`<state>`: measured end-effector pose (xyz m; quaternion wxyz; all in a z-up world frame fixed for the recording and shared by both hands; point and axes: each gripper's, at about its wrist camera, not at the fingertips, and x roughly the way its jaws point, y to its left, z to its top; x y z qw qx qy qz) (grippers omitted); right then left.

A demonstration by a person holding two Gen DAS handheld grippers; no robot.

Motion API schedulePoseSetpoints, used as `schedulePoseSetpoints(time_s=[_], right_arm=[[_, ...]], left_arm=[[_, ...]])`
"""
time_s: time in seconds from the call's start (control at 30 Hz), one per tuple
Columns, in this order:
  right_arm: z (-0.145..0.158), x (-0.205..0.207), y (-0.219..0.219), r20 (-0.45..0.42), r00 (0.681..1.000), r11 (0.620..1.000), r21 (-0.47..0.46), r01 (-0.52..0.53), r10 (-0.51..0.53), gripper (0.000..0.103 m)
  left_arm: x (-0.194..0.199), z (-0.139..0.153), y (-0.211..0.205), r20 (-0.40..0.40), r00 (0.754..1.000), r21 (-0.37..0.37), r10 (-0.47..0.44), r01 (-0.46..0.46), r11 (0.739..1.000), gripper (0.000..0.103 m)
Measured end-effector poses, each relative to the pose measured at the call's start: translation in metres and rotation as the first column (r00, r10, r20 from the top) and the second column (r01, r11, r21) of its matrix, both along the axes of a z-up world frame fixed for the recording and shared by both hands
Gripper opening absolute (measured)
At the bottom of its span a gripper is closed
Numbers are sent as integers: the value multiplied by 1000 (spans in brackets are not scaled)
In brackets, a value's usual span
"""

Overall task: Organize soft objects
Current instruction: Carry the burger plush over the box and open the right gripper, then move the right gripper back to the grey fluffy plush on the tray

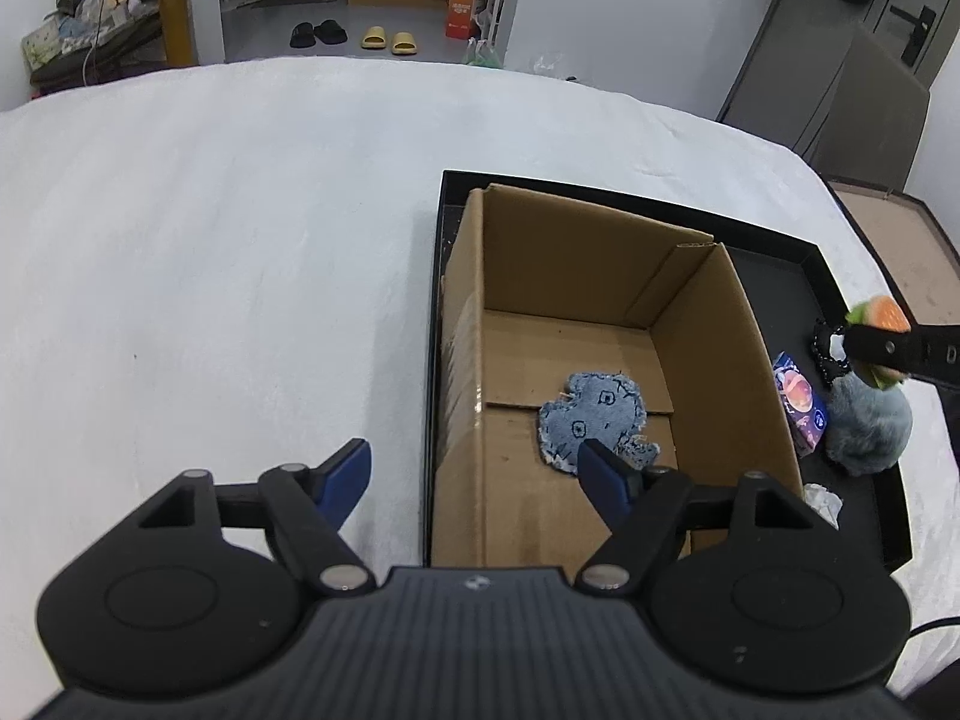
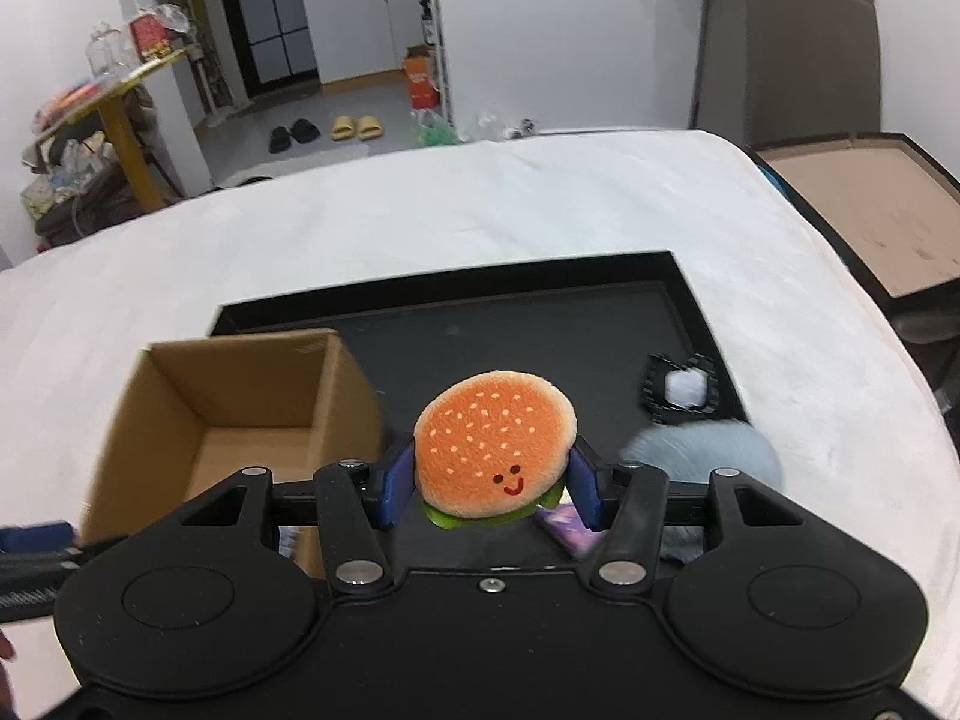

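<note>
Surface (image 1: 210, 240): wide and covered in a white, slightly fuzzy cloth; its far edge curves across both views and the far right corner is rounded.

Directly on it: a black tray (image 1: 630, 195), shallow with a raised rim, lying toward the right edge and well back from the far edge.

Tray's place: its left rim runs roughly parallel to the left edge, with a broad stretch of bare cloth between them.

Bare cloth: the whole left half and the strip along the far edge.

Cloth condition: faint creases near the far right corner.
</note>
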<state>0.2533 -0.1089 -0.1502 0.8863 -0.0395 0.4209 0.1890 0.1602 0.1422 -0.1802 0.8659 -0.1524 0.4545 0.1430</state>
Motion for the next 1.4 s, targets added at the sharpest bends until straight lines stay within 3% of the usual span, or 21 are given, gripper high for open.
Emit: schedulePoseSetpoints(time_s=[0.47,0.63,1.1,1.3,1.4], right_arm=[[8,-13,64,-8,997,996,28,-80,80,52],[2,-21,85,-22,994,994,19,-107,107,52],[-4,-37,117,-53,985,985,62,-159,163,52],[-11,-38,119,-112,975,978,103,-180,192,65],[-12,-34,113,-125,977,982,97,-162,174,66]], left_arm=[[-18,-14,28,30,999,-143,-14,18,990,39],[-17,-21,29,33,999,-182,-32,37,983,22],[-18,-27,34,42,999,-224,-23,32,974,22],[-19,-26,35,43,999,-232,-19,29,972,22],[-17,-25,35,39,999,-220,-16,24,975,22]])
